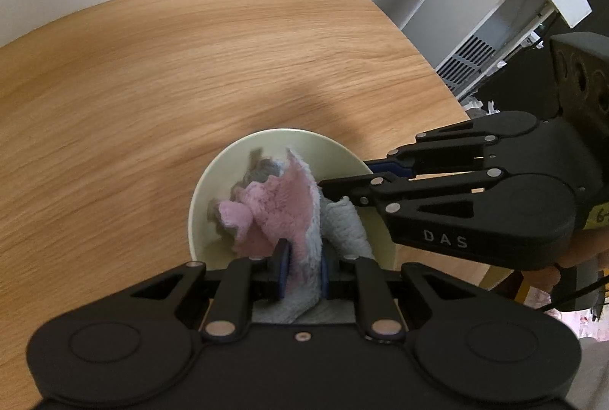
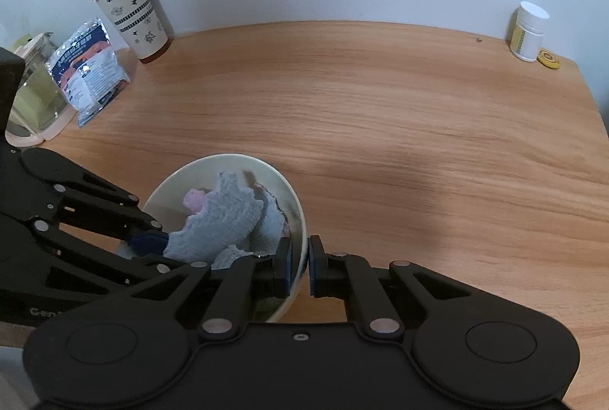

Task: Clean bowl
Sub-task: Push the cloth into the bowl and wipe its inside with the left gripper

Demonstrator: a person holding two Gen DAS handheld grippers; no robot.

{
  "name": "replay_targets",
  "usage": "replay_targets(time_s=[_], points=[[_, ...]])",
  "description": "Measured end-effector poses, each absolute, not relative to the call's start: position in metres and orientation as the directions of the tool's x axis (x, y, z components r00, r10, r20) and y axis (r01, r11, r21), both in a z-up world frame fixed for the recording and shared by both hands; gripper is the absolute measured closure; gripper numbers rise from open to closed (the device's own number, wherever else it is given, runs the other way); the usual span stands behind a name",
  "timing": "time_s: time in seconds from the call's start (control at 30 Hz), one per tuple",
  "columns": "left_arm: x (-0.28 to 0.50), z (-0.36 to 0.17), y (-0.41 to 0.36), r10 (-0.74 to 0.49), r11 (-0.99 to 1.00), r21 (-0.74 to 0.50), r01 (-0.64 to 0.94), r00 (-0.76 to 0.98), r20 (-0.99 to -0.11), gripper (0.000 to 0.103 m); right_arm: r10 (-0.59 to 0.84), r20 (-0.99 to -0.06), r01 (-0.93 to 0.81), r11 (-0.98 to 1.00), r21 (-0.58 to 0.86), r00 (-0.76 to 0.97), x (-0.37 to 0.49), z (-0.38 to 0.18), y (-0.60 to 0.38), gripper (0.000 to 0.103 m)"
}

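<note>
**Cloth in the bowl, rim pinched: wiping under way**

My left claw (image 1: pixel 300 271) is clamped on a fluffy pink-and-grey cleaning cloth (image 1: pixel 281 208), which bunches up between the pads and spills forward into the bowl. My right claw (image 2: pixel 300 267) is closed narrow on the near rim of the pale cream ceramic bowl (image 2: pixel 295 204), one pad inside the wall and one outside, steadying it.

The bowl sits on the light oak-grain wooden counter (image 2: pixel 380 124), near its front edge and well apart from everything else on it. The cloth fills most of the bowl's hollow.

Step in hand, as I judge it: the wipe itself, with one claw bracing and the other scrubbing. The next move calls for sweeping the cloth round the inner wall while the right grip stays firm, so the bowl does not skate or tip. The two claws work close together, so the sweep needs care on the side nearest the rim grip.

Hard to make out:
- the bowl's floor, covered by cloth; I cannot say whether it is dirty or clean
- the bowl's near wall, hidden behind my own claws
- whether the cloth is wet

Far back against the wall: a small white plastic pill bottle (image 2: pixel 529 31), a red-lidded patterned tumbler (image 2: pixel 133 12).
</note>
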State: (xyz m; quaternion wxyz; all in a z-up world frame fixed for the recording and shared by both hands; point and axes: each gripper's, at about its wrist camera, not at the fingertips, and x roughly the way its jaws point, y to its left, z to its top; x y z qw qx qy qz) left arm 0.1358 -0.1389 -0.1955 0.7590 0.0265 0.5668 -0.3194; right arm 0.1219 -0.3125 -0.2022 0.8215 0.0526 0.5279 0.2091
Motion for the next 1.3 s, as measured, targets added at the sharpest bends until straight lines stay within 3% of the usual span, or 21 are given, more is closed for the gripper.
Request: replay_targets(time_s=[0.67,0.97,1.3], points=[[0.126,-0.193,-0.159,-0.321,0.845,-0.096,0.526,0.355,-0.878,0.091,0.441,-0.851,-0.465,0.840,0.280,0.284,0.120,-0.196,-0.313,0.086],[0.141,-0.178,-0.155,-0.358,0.832,-0.120,0.542,0.358,-0.862,0.092,0.404,-0.868,-0.437,0.862,0.256,0.289,0.117,-0.193,-0.306,0.086],[0.147,-0.179,-0.166,-0.446,0.728,-0.170,0.665,0.270,-0.853,0.092,0.367,-0.881,-0.416,0.881,0.226,0.298,0.112,-0.194,-0.300,0.086]])
